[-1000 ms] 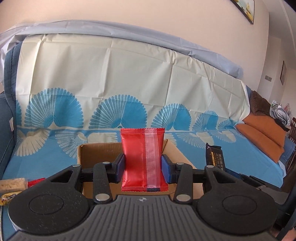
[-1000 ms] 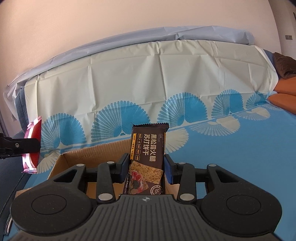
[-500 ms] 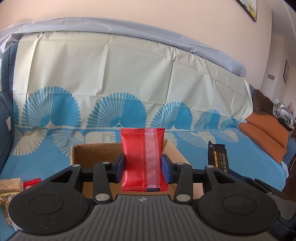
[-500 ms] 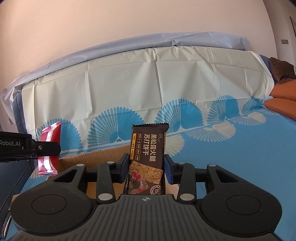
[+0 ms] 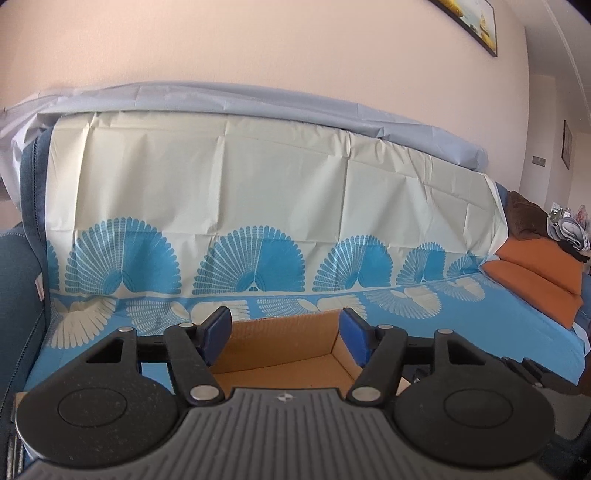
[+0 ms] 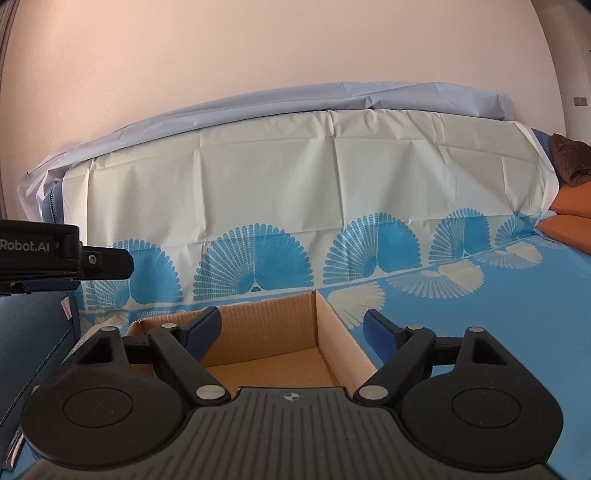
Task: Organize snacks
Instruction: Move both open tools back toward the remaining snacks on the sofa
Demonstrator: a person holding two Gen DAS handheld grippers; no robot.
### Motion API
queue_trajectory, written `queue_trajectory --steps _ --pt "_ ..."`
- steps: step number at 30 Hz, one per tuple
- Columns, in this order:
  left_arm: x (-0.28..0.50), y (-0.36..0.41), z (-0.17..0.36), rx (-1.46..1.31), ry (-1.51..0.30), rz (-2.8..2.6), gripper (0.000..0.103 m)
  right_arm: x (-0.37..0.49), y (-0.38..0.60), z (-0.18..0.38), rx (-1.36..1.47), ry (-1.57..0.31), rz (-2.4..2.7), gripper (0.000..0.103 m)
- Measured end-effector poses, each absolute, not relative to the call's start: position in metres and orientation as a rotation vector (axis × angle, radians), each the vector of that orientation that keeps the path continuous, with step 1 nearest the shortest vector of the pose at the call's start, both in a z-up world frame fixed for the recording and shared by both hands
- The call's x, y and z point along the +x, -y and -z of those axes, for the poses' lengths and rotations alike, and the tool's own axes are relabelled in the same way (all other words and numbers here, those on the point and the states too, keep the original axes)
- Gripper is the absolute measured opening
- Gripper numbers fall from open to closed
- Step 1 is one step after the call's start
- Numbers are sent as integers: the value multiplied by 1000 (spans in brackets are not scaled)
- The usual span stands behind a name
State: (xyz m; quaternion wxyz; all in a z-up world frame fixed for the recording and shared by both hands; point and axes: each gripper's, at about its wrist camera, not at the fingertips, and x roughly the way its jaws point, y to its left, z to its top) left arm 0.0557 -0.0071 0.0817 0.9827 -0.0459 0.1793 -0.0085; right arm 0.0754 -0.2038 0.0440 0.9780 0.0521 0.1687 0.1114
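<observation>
Tongs come first in both views, each pair filling the lower part of the frame over its ribbed grey housing. The left tongs (image 5: 284,334) stand spread and are opening further, their blue pads (image 5: 218,330) apart with nothing between them but the sight of the box beyond. The right tongs (image 6: 291,332) are spread wider and are likewise opening, with nothing pinched; one blue pad (image 6: 380,334) hangs past the box's right wall, above the cover. Just behind and below both pairs sits an open cardboard box (image 6: 332,332), lower centre of each frame, its corrugated walls upright and its brown floor showing bare where the tongs do not hide it; whatever snacks lie in it are out of sight under the housings. In the right wrist view the other tool's black body (image 6: 66,256), lettered "Robot.AI", pokes in from the left edge, above the box's left end. The box rests on a sofa seat spread with a blue cover (image 5: 480,328) printed with pale fans. Farther back the cream part of the cover (image 5: 236,177) climbs the backrest, with blue fans along its foot. Orange cushions (image 5: 532,273) lie at the right edge, and a framed picture (image 5: 476,22) hangs at the upper right of the peach wall (image 6: 258,48).
</observation>
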Motion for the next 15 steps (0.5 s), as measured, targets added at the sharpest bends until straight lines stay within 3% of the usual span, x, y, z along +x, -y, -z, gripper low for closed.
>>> queue_trajectory --steps 3,9,11,15 --pt "35 -6 -79 -86 -351 21 59 71 199 -45 96 -335 -230 85" --pt "-3 -49 -64 -83 -383 -7 29 61 189 -48 75 -318 -250 85" --pt "-14 -64 -58 -44 -390 -26 25 57 185 -49 72 -311 -259 85" --pt "-34 -108 -39 17 -421 -72 19 48 176 -52 66 -303 -301 72"
